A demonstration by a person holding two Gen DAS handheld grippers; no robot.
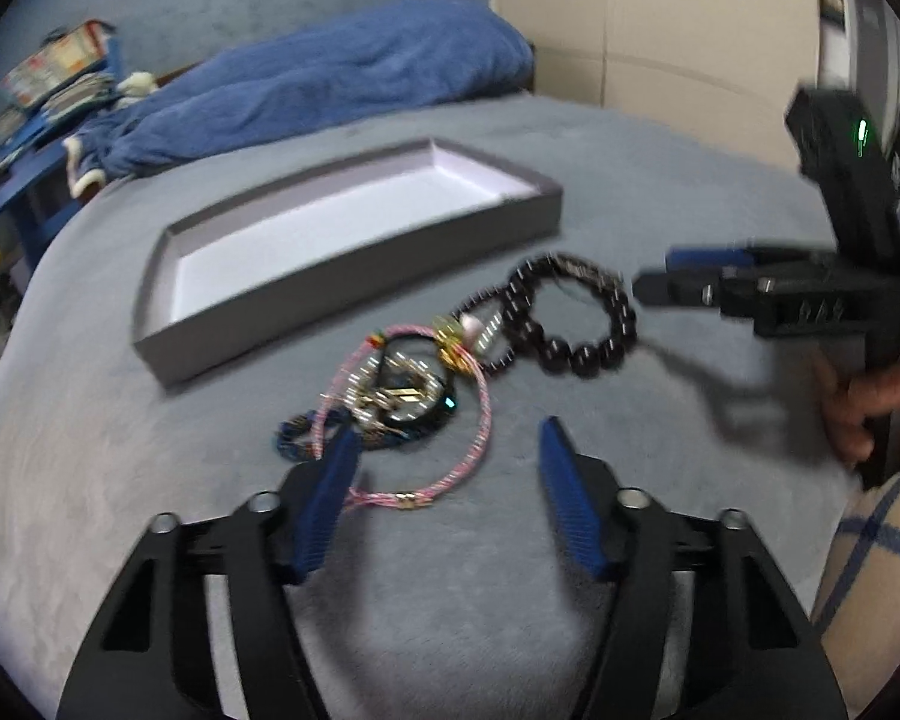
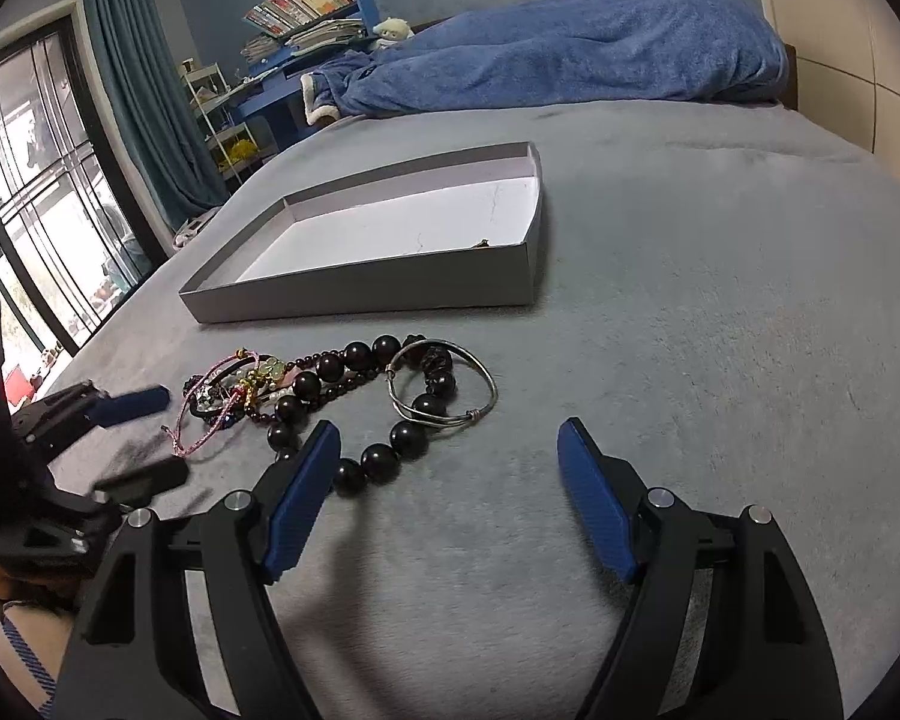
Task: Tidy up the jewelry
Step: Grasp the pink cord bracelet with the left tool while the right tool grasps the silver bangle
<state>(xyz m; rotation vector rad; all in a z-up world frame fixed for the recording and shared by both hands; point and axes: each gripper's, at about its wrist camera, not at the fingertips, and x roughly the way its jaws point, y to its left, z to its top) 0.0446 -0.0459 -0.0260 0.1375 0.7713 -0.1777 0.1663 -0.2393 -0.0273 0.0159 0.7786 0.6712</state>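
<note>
We're working on a grey plush bedspread [image 2: 690,300] w/ a blue blanket [image 2: 558,54] bunched along the far edge. Window [image 2: 24,210] and teal curtain [image 2: 132,90] off to the left in the right wrist view, cluttered blue shelf [image 2: 324,18] behind.

Jewelry pile [image 2: 330,402] lies on the spread just in front of the shallow grey box [image 2: 360,300], not touching it. Pile's long axis runs roughly parallel to the box's near wall: pink cord bracelet [image 1: 450,420] at one end, big black bead bracelet [image 1: 576,318] at the other, silver bangle [image 2: 444,387] lying over the beads. Box is open, white inside, nearly bare apart from a tiny speck at the near wall.

Our left gripper [image 1: 444,480] is parted, pads straddling part of the pink cord loop; one pad overlaps the cord in view, can't tell if it touches, no squeeze. Our right gripper [image 2: 444,492] is spread wide, nothing btw the pads, bead bracelet just beyond its left pad. Each gripper sits at the other's side of the pile.
</note>
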